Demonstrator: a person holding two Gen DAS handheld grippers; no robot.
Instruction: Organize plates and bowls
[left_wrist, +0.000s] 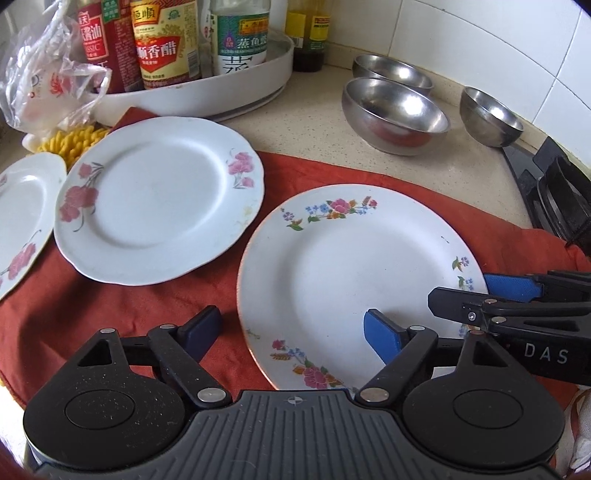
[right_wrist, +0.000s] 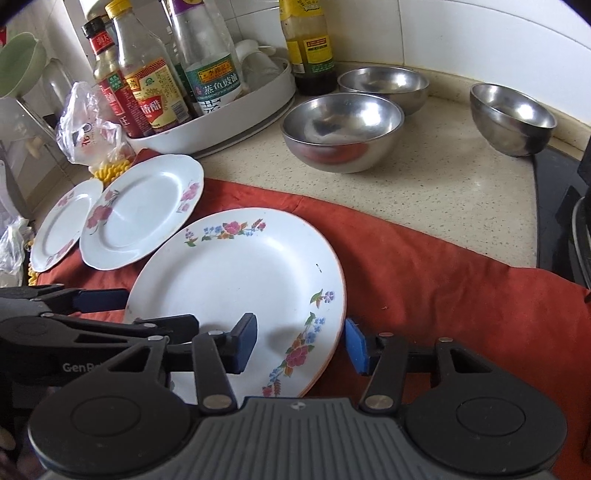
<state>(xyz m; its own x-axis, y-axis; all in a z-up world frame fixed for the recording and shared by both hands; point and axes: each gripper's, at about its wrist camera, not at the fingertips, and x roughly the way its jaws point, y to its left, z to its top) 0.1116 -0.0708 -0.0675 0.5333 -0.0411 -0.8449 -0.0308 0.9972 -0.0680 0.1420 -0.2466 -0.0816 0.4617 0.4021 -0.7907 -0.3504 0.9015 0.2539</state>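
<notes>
A white plate with multicoloured flowers (left_wrist: 343, 273) (right_wrist: 236, 280) lies on a red cloth (left_wrist: 110, 306) (right_wrist: 443, 288). My left gripper (left_wrist: 291, 332) straddles the plate's left rim, one pad over the plate and the other over the cloth, open. My right gripper (right_wrist: 300, 341) straddles the opposite rim the same way; its pads stand apart from the plate. Each gripper shows in the other's view, the right gripper (left_wrist: 460, 290) and the left gripper (right_wrist: 160, 310). Two pink-flowered plates (left_wrist: 159, 199) (left_wrist: 22, 218) lie to the left. Three steel bowls (left_wrist: 395, 114) (left_wrist: 391, 70) (left_wrist: 491, 114) stand behind on the counter.
A white round tray (left_wrist: 192, 99) packed with sauce bottles stands at the back left, with a plastic bag (left_wrist: 48, 81) and a yellow mat beside it. A black stove (left_wrist: 554, 195) borders the counter on the right. Tiled walls close the corner.
</notes>
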